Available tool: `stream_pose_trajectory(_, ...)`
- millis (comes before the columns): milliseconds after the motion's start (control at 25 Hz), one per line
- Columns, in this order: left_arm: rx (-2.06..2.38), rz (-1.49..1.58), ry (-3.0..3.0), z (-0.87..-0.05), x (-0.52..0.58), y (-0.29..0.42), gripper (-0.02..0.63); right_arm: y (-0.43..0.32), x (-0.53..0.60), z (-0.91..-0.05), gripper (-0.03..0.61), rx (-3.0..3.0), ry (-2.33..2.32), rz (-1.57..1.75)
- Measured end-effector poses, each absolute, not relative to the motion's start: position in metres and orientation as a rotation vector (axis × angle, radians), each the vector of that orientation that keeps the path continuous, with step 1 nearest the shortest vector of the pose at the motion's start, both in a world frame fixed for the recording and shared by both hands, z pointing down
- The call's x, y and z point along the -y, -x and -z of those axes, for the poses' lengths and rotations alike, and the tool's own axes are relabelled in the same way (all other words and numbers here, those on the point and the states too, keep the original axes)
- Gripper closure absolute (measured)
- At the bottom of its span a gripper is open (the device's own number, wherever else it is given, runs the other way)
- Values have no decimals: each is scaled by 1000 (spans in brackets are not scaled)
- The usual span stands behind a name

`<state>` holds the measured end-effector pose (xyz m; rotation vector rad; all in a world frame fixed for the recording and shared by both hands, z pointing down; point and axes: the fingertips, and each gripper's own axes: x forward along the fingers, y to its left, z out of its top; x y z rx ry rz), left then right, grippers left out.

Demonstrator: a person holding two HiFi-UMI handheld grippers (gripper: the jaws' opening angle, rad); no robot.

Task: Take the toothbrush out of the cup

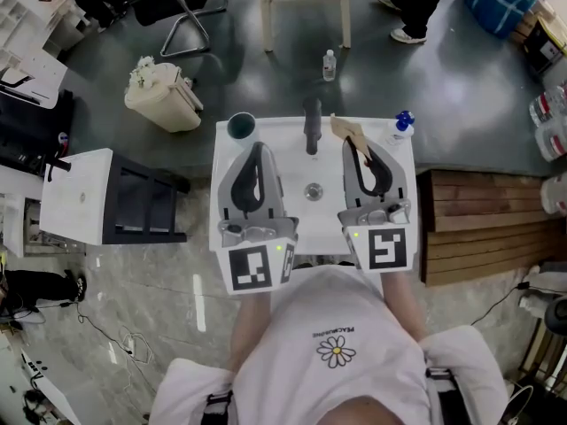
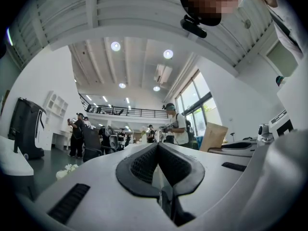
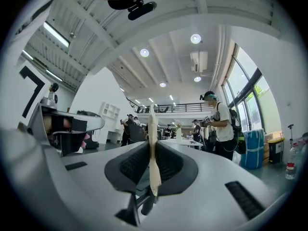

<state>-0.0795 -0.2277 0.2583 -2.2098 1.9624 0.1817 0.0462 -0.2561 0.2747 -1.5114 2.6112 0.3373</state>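
A dark teal cup (image 1: pixel 241 127) stands on the back left corner of the white washbasin (image 1: pixel 292 162), and nothing shows sticking out of it. My right gripper (image 1: pixel 352 144) is shut on a pale beige toothbrush (image 1: pixel 347 129), held over the basin's right side and clear of the cup. In the right gripper view the toothbrush (image 3: pixel 153 129) runs upright between the closed jaws of the right gripper (image 3: pixel 152 146). My left gripper (image 1: pixel 256 146) hovers just in front of the cup. Its jaws are together with nothing between them, as the left gripper view (image 2: pixel 157 147) shows.
A black tap (image 1: pixel 312 127) rises at the basin's back, with the drain (image 1: pixel 313 190) in front of it. A blue-capped bottle (image 1: pixel 403 122) stands at the back right corner. A beige bin (image 1: pixel 164 96), a white side table (image 1: pixel 80 193) and a wooden bench (image 1: pixel 478 228) flank the basin.
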Motion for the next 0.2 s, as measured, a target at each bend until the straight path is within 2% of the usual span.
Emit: stream_pose_trajectory(200, -1972, -170, 2205, -262, 225, 81, 597, -48, 257, -281, 538, -2626, 1516, -321)
